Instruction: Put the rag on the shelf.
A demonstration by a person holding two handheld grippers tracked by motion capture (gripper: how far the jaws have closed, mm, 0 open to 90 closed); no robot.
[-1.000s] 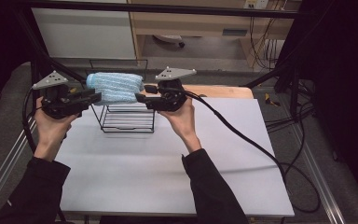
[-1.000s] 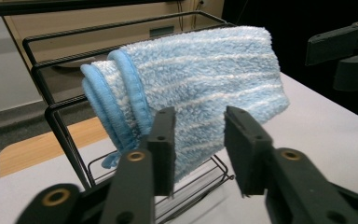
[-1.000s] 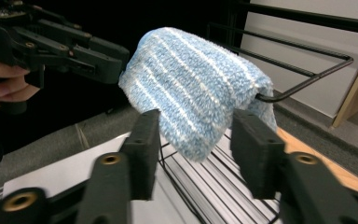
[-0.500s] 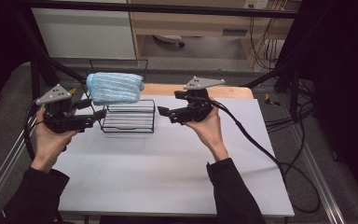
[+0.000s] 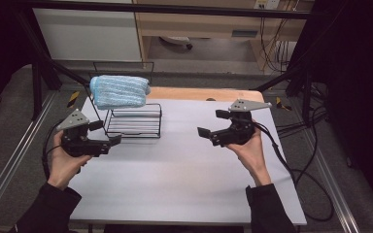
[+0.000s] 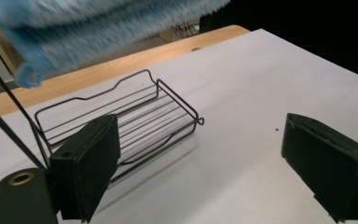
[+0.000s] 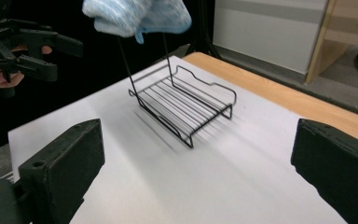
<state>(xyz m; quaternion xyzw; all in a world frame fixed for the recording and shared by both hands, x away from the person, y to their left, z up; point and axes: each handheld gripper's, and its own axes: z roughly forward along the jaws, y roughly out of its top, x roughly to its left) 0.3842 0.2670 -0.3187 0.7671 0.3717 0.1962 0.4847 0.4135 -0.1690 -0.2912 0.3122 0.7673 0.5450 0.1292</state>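
From the high view, you had let go: your left gripper (image 5: 110, 133) and right gripper (image 5: 211, 123) had just been opening and had drawn apart and downward, nothing between their jaws, leaving the blue cloth (image 5: 119, 91) draped over the top of the wire rack (image 5: 134, 121). The left gripper view showed jaws spread wide, the rack (image 6: 121, 116) just ahead, the cloth (image 6: 93, 25) overhead. The right gripper view showed the same gaping jaws. The hanging looked finished.

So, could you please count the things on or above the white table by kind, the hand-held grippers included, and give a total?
Black wire rack: 1
Light blue knitted cloth on top of the rack's tall bar: 1
Hand-held two-jaw grippers, both open with nothing between the jaws, left gripper and right gripper: 2
Total: 4
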